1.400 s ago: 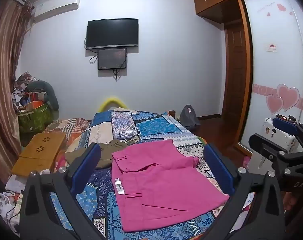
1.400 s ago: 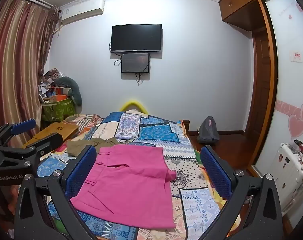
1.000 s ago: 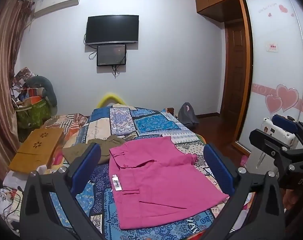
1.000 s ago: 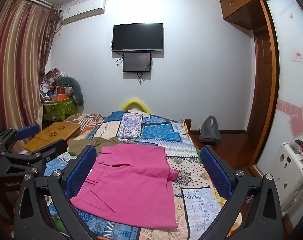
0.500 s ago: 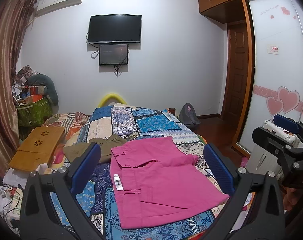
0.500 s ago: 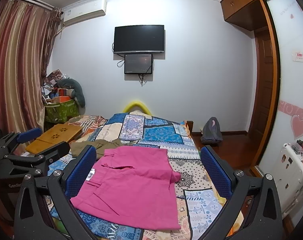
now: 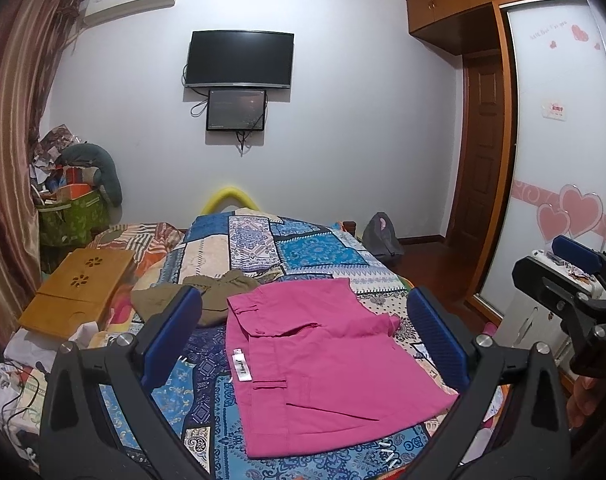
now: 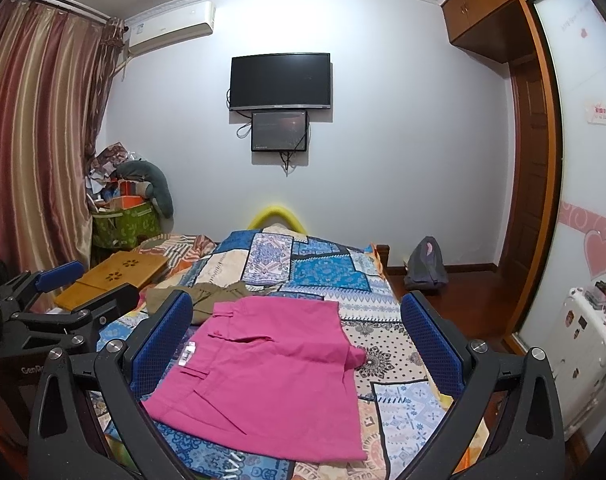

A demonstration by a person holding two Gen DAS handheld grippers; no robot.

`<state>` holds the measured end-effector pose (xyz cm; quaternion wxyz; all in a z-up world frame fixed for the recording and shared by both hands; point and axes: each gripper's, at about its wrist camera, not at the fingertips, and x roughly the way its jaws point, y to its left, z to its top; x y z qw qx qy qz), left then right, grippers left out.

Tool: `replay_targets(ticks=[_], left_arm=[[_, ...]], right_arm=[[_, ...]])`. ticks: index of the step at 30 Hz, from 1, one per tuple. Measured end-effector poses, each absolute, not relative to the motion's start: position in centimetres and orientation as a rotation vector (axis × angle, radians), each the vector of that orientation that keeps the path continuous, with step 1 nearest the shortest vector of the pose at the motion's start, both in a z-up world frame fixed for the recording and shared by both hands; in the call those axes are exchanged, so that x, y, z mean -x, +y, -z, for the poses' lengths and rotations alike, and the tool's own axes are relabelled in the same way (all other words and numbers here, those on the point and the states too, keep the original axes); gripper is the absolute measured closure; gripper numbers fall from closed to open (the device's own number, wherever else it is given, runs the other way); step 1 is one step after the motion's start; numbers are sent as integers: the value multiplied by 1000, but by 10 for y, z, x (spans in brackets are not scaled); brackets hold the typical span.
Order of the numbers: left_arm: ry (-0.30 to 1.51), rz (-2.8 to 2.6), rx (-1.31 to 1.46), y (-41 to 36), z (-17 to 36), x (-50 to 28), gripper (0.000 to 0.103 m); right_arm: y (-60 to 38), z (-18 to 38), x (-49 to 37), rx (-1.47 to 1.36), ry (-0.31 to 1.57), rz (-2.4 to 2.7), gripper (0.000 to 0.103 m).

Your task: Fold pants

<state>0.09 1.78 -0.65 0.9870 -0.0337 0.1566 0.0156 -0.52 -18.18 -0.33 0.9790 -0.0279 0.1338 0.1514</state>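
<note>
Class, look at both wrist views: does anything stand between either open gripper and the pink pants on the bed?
Nothing visible does. The pink pants lie flat on the bed, uncovered, ahead of the left gripper and right gripper. The olive garment lies beyond them.

Home bedroom: quilted bed [image 7: 303, 248], wall-mounted TV [image 7: 240, 59], wardrobe [image 7: 559, 152].

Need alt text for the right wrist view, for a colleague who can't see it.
Folded pink pants lie flat on a patchwork bedspread, framed by the open right gripper, which holds nothing. An olive garment lies just beyond them, the left gripper shows at the left edge, and a TV hangs on the far wall.
</note>
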Motion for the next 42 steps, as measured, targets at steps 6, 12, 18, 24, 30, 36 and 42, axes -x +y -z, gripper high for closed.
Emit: replay_targets(ticks=[6,12,18,24,30,36,42], left_arm=[[318,-35,72,19,9,-2,0],[319,-35,70,18,10,-2,0],[317,-33,70,18,9,-2,0],[307,-29,68,19,6,1,0],[295,-29,57,16,6,3,0],[293,-24,53,14,6,0,0],[293,-15,45,14,8,-3,0]], right_arm=[[-177,6,8,64,253,-299,0],[-174,6,8,63,249,-299,0],[-173,7,8,62,247,-299,0],[-173,7,8,60,245,-299,0],[-174,7,8,64,243,-298,0],[-173,9,7,62,247,-293,0],[-172,8,3,52,251,-288,0]])
